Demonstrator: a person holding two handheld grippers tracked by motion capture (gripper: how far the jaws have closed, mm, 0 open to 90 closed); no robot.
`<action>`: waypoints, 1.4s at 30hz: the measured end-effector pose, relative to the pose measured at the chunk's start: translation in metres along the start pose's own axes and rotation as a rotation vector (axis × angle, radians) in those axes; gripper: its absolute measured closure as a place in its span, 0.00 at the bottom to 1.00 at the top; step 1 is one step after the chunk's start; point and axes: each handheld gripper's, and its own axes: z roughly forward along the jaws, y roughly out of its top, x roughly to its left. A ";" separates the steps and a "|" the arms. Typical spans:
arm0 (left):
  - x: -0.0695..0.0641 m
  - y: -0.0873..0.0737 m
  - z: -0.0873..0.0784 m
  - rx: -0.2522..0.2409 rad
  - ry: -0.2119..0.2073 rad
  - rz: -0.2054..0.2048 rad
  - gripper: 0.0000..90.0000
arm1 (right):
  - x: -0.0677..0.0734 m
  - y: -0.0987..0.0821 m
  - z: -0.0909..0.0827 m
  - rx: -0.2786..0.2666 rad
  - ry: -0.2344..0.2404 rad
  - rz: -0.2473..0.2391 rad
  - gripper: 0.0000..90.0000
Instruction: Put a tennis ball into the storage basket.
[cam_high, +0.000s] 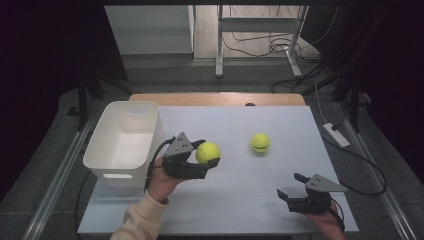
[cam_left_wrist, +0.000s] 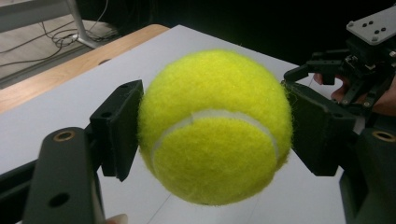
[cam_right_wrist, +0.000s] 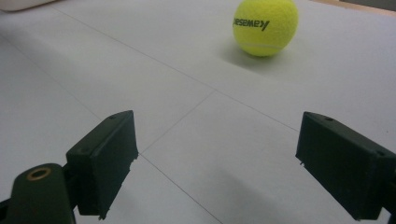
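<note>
Left gripper (cam_high: 207, 159): jaws clamped on fuzzy yellow tennis ball (cam_high: 208, 152).
Right gripper (cam_high: 294, 186): jaws wide apart, empty.
Risk: the round felt ball could slip sideways before reaching the white plastic bin (cam_high: 102, 150).

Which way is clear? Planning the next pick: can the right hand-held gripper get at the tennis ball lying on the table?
Probably yes: the right hand-held gripper is open, facing the loose tennis ball, with bare table between.

Black brand print on loose tennis ball (cam_right_wrist: 265, 25), upside down: "Kawasaki".
</note>
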 end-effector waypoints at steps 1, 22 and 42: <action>0.001 0.000 -0.001 -0.004 0.004 -0.004 0.30 | 0.000 0.000 0.000 0.000 0.000 0.000 0.14; 0.012 0.002 -0.019 -0.046 0.049 -0.029 0.30 | 0.000 0.000 0.000 0.002 -0.001 0.000 0.14; 0.021 0.002 -0.034 -0.078 0.082 -0.043 0.30 | 0.000 0.000 0.000 0.000 -0.004 0.000 0.14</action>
